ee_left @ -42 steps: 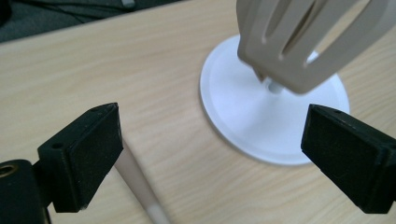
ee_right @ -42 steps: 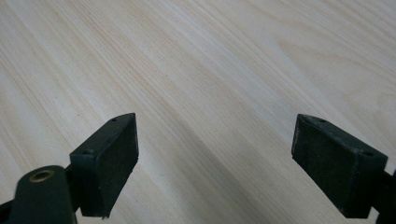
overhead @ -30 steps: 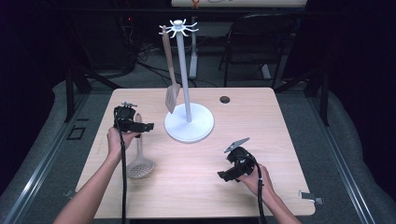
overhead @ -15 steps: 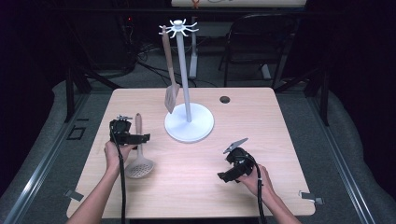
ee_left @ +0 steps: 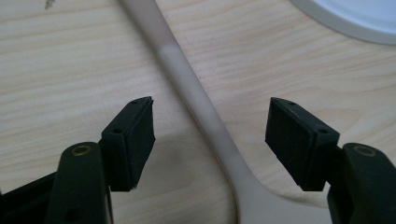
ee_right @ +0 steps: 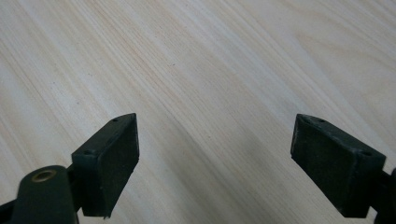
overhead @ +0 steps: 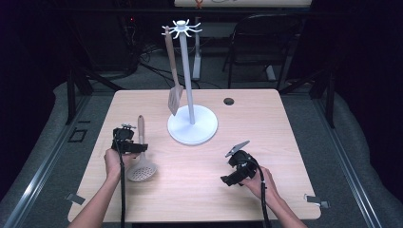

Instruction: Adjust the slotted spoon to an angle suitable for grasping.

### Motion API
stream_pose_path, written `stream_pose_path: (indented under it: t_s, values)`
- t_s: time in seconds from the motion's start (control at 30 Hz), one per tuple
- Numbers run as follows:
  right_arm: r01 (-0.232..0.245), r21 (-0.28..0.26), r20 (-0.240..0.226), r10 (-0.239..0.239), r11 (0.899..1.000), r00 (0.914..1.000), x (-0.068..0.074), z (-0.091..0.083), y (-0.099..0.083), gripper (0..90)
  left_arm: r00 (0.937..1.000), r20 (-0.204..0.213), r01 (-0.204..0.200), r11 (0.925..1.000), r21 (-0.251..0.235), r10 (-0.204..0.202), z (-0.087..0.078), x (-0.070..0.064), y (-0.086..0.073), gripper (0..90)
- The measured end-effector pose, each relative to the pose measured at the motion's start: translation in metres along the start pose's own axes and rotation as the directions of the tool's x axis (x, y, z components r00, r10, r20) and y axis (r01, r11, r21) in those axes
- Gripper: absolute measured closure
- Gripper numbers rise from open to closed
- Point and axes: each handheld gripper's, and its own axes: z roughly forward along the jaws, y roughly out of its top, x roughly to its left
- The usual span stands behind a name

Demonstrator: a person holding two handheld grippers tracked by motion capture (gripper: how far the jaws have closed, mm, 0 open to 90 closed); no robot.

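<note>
Since the earlier frames the left gripper (overhead: pixel 135 147) has drawn back toward the near-left of the tabletop (overhead: pixel 285 123), and the skimmer spoon (overhead: pixel 141 154) has come down with it and now lies flat. The right gripper (overhead: pixel 233 176) has stayed in place near the near-right edge.

The spoon rests at the near left, wooden handle pointing far, perforated head near. In the left gripper view the fingers (ee_left: pixel 131 140) stand apart on either side of the neck of the skimmer spoon (ee_left: pixel 205 121), touching nothing. The right gripper's fingers (ee_right: pixel 109 161) are likewise spread over bare wood.

Handling judgement: the spoon appears light and rigid, not fragile. The smooth, slim handle may slip or pivot if taken near one end. The narrow neck just above the head, where the fingers now straddle it, looks the soundest hold.

Holders: the white stand (overhead: pixel 192 126) at centre carries one spatula (overhead: pixel 173 95) hanging from a top hook (overhead: pixel 167 31); the remaining hooks look vacant. A small dark disc (overhead: pixel 229 101) sits far right of the stand.
</note>
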Motion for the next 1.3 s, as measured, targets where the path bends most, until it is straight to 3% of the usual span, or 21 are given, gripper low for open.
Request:
stream_pose_path:
  t_s: [0.07, 0.1, 0.2, 0.4, 0.53, 0.67, 0.9, 1.0, 1.13, 1.23, 1.3]
  values:
    - [0.0, -0.001, 0.0, 0.0, 1.0, 1.0, 0.0, 0.0, 0.0, 15.0, 0.9999, -0.001, -0.011, 0.9999, 0.004, 0.011, 0.002, -0.002, 0.0, 41.5]
    - [0.0, -0.002, 0.0, 0.0, 1.0, 1.0, 0.0, 0.0, 0.0, 15.1, 0.9996, -0.009, -0.025, 0.9996, 0.01, 0.025, 0.004, -0.004, -0.001, 41.5]
    - [0.004, 0.001, -0.004, -0.004, 1.0, 1.0, 0.001, 0.0, 0.001, 15.1, 0.9978, -0.045, -0.047, 0.9984, 0.031, 0.048, 0.008, -0.009, 0.0, 52.6]
    - [0.013, 0.004, -0.005, -0.013, 1.0, 0.9999, 0.003, -0.001, 0.001, 15.1, 0.9937, -0.079, -0.077, 0.9962, 0.042, 0.08, 0.01, -0.012, -0.001, 63.0]
    - [-0.007, -0.018, -0.01, 0.006, 1.0, 0.9999, 0.003, 0.0, 0.0, 15.2, 0.9963, -0.059, -0.06, 0.9973, 0.042, 0.063, 0.009, -0.008, -0.002, 63.9]
    - [0.013, 0.005, 0.001, -0.013, 1.0, 0.9999, 0.001, -0.001, 0.0, 15.2, 0.9969, -0.054, -0.055, 0.9976, 0.042, 0.057, 0.007, -0.008, -0.002, 65.3]
    - [0.002, -0.016, 0.005, -0.002, 1.0, 1.0, 0.0, -0.004, -0.001, 15.4, 0.9981, -0.025, -0.055, 0.9971, 0.053, 0.056, 0.001, -0.005, -0.004, 69.0]
    - [0.0, -0.015, 0.005, 0.0, 1.0, 1.0, 0.0, -0.006, -0.001, 15.4, 0.9992, -0.017, -0.033, 0.9977, 0.06, 0.035, 0.001, -0.004, -0.004, 69.0]
    - [0.002, -0.037, 0.008, -0.002, 0.999, 1.0, 0.0, -0.008, -0.001, 15.5, 0.9989, -0.041, -0.02, 0.9972, 0.072, 0.023, 0.009, -0.006, -0.001, 58.8]
    - [0.0, -0.04, -0.001, 0.0, 0.999, 1.0, 0.001, -0.007, 0.0, 15.5, 0.9967, -0.067, -0.039, 0.9955, 0.086, 0.045, 0.013, -0.009, 0.0, 62.4]
    - [0.004, -0.042, 0.006, -0.003, 0.999, 1.0, 0.002, -0.008, 0.0, 15.5, 0.9975, -0.055, -0.04, 0.995, 0.092, 0.045, 0.012, -0.009, 0.0, 63.4]
